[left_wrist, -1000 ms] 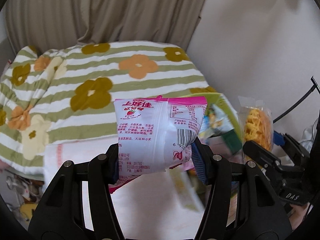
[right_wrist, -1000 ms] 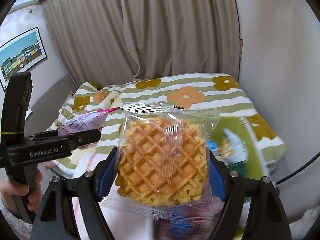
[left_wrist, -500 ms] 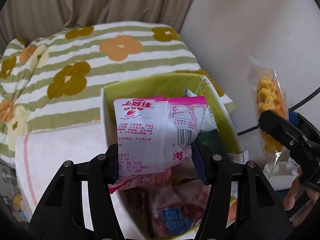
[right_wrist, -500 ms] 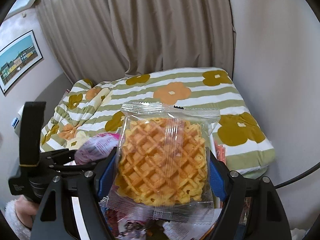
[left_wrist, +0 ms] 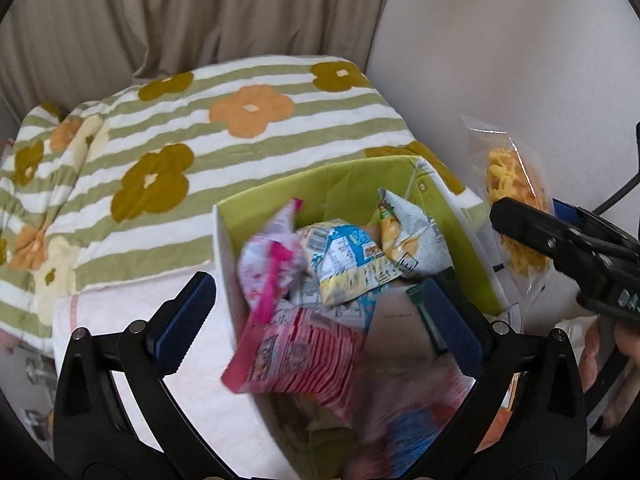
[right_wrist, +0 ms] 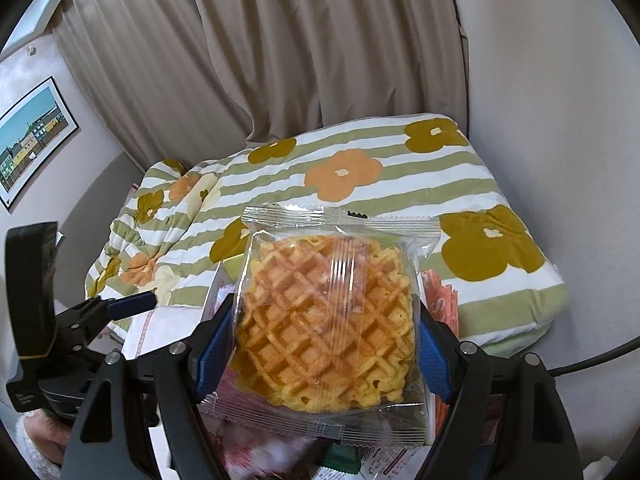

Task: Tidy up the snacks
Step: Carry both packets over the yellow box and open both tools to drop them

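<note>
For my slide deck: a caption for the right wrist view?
Right gripper clamps a wrapped waffle above the snack box, flowered quilt behind.

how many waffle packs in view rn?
1. The waffle pack sits clamped in the right gripper, held beside the green box of snacks. More could be buried under the packets in the box.

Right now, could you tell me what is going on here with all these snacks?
A person is sorting snacks into a green box beside a flowered blanket, with a claw in each hand. The left claw is opening above the box, and a pink-and-white packet is dropping from it onto the packets already inside. The right claw is shut on a wrapped waffle, held above the box and not yet put in.
</note>
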